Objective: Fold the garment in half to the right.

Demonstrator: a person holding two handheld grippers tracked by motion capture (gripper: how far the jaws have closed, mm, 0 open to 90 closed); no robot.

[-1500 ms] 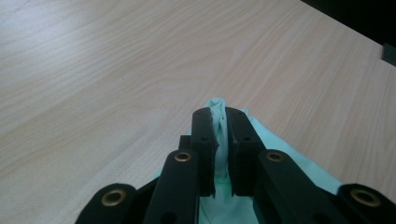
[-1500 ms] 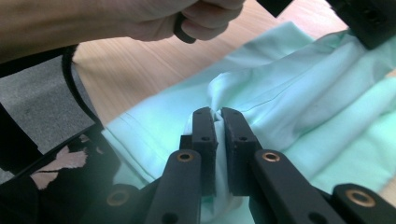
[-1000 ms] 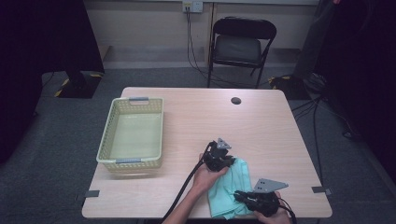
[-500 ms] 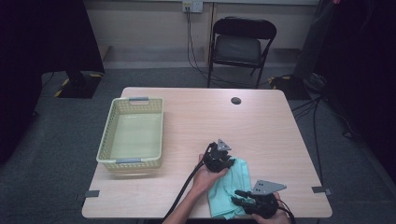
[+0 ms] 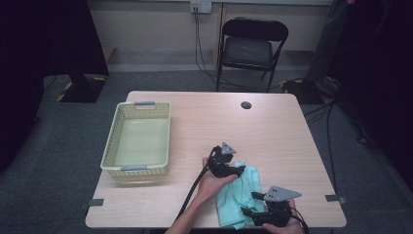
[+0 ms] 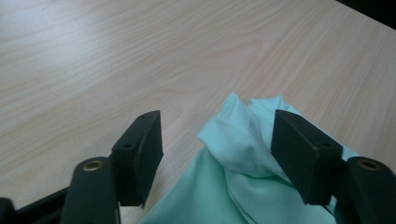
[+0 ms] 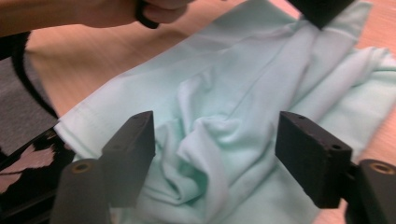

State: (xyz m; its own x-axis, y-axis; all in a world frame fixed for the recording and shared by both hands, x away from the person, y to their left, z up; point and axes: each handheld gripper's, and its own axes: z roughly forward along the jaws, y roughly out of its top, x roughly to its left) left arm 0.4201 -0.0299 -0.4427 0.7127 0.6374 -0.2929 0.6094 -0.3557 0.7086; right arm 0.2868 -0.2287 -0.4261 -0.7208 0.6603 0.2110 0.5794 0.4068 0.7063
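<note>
— Where does the work stand?

— On the table (image 5: 272, 126), the cloth (image 5: 238, 192) lies rumpled between the two grippers, at the near edge, well apart from the basket (image 5: 139, 139). Both have just let go, I'd judge: the left gripper (image 6: 217, 140) has just been opening its jaws, a peak of fabric standing between them, the pads not pressing it. The right gripper (image 7: 215, 154) has likewise just been opening, wide over a bunched fold, gripping nothing.

— Next move?

— Likely a fresh grip. Each would need a clean edge or corner rather than the bunched middle, so the fabric can be drawn flat or lifted.

— Which way does the cloth run?

— Its long axis runs from the left gripper's jaws toward the right gripper, slanting to the table's near edge. The peaked end points away past the left jaws.
</note>
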